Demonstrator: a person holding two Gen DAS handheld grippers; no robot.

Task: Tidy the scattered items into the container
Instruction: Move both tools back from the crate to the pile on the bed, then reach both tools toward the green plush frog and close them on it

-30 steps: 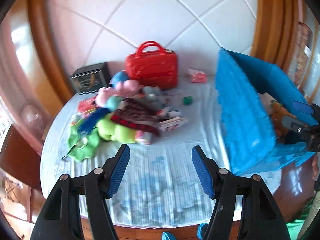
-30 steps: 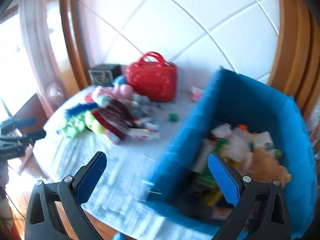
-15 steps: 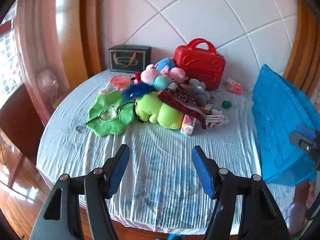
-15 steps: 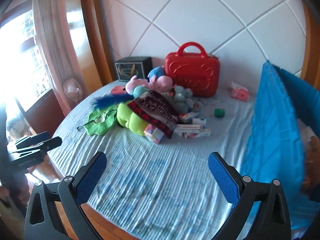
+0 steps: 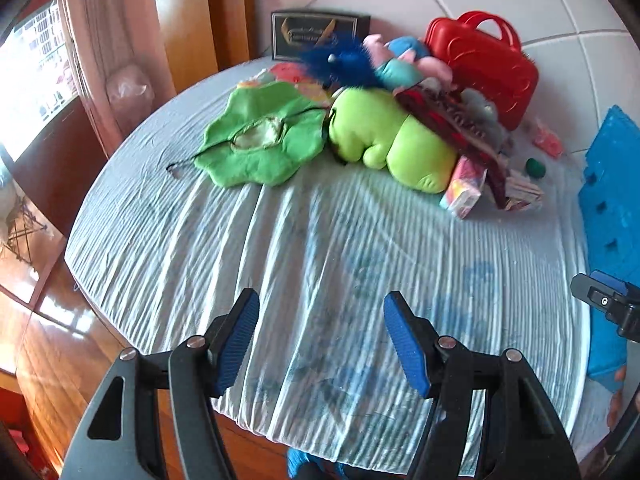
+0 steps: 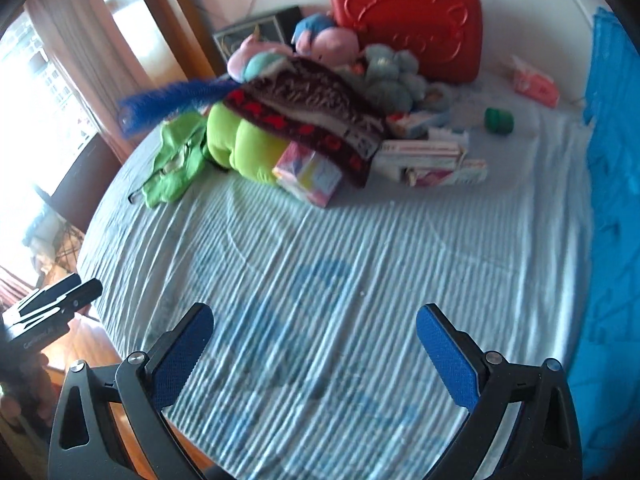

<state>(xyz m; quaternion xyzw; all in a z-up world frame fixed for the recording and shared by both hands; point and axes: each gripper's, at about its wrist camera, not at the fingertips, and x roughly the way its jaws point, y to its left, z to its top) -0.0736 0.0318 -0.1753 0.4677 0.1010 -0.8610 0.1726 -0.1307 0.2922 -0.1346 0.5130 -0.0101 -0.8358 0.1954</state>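
Note:
A pile of items lies at the far side of a round table: a lime green plush [image 5: 394, 142] [image 6: 244, 146], a flat green fabric piece [image 5: 260, 138], a dark red patterned cloth [image 6: 316, 112], a blue fuzzy toy [image 6: 168, 98], pink and blue plushes [image 6: 328, 38], small boxes [image 6: 428, 156] and a green ball [image 6: 498, 120]. The blue container [image 5: 612, 196] [image 6: 612, 160] stands at the right edge. My left gripper [image 5: 322, 340] is open and empty above the near cloth. My right gripper [image 6: 314, 346] is open and empty too.
A red toy suitcase [image 6: 408, 16] and a dark box [image 5: 320, 34] stand at the back by the wall. A pink packet [image 6: 536, 84] lies near the container. The table [image 5: 280, 272] has a striped light blue cloth; wooden floor lies below at the left.
Both grippers have swung left, away from the blue container, and closer to the pile. The container has slid to the right edge of both views. Both stay open and empty.

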